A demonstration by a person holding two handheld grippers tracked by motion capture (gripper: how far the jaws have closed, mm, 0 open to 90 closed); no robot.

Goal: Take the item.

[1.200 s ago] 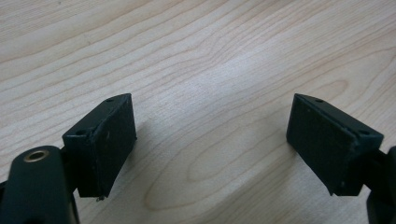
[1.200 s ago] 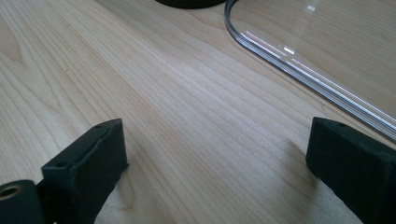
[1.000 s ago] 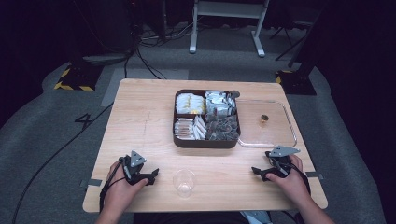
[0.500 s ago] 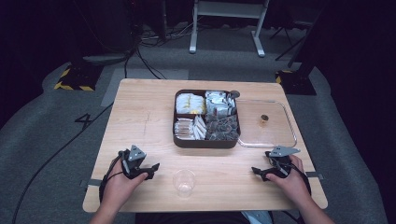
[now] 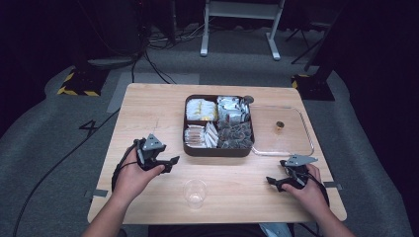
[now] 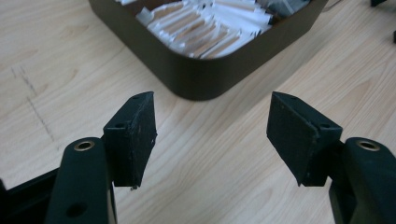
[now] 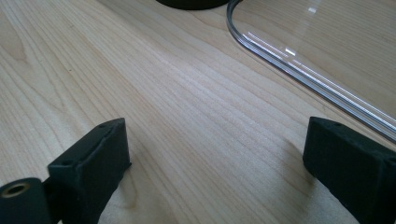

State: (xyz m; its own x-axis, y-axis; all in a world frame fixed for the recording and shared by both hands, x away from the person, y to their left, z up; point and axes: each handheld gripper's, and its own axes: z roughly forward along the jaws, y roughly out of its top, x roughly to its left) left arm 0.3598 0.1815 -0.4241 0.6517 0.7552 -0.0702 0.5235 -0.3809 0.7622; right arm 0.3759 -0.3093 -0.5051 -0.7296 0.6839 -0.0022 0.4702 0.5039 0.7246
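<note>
While nosing toward dark compartment tray (image 5: 218,149): keep left gripper (image 6: 212,135) jaws spread, empty; right gripper (image 7: 217,161), also agape, parked beside clear lid (image 7: 327,51).

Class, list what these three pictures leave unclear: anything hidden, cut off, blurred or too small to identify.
- Small brown thing on the clear lid, high view: too small to identify.
- Packets in the box, high view: too blurred to read.
- Box, left gripper view: cut off by the top edge.
- Lid, right gripper view: cut off by the top and right edges.
</note>
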